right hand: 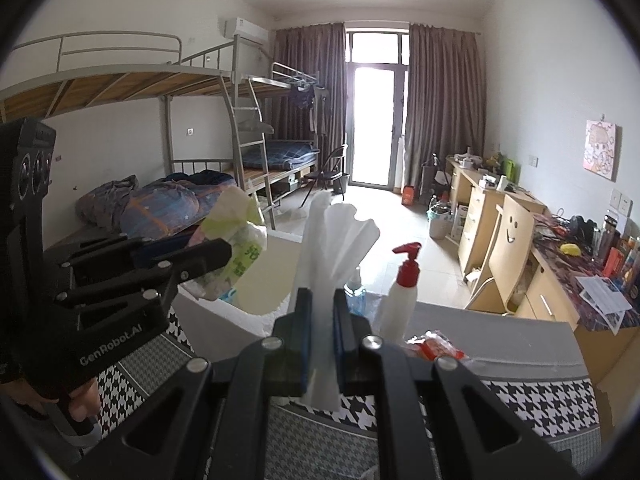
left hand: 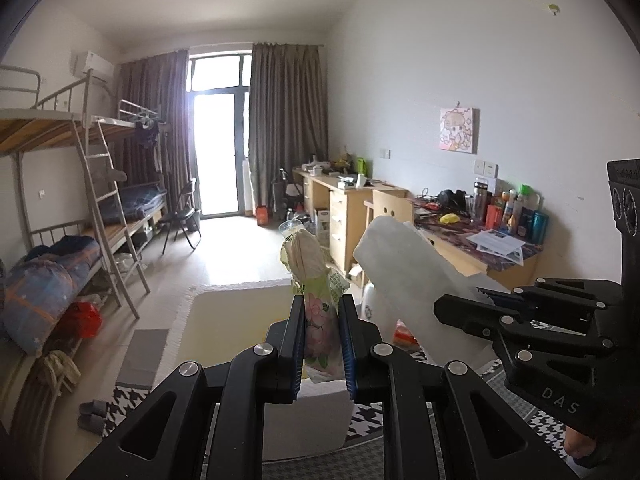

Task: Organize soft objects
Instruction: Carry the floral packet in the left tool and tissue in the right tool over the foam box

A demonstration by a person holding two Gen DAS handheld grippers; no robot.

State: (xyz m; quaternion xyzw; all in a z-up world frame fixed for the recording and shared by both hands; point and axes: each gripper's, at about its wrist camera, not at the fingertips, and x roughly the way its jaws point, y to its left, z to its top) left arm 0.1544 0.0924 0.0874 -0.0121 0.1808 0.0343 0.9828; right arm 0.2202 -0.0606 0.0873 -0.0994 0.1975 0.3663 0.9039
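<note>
Nearest the cameras, the left gripper (left hand: 319, 342) was clamped on a floral tissue pack (left hand: 318, 320), its crumpled top standing up above the jaws. The right gripper (right hand: 321, 334) was closed tight on a folded white tissue sheet (right hand: 334, 240), whose loose end fanned out above the pads. Both soft items were held off the surface, side by side and apart.

Just below and beyond the grippers, a white foam box (left hand: 224, 304) with a pale yellowish inside was seen on a houndstooth-patterned cloth (right hand: 532, 400). Whether anything already lay in it could not be told. Near it stood a white pump bottle with a red head (right hand: 402, 292), a blue-tinted bottle (right hand: 356, 294) beside that, and a red-and-clear packet (right hand: 434, 346) lying flat.

Farther off, bunk beds (right hand: 224, 160), desks (right hand: 492, 216) and a curtained balcony door (right hand: 376, 120) were visible.

The task was judged to be midway: two soft things were picked up but neither was placed, and at least the red packet appeared left to sort.
</note>
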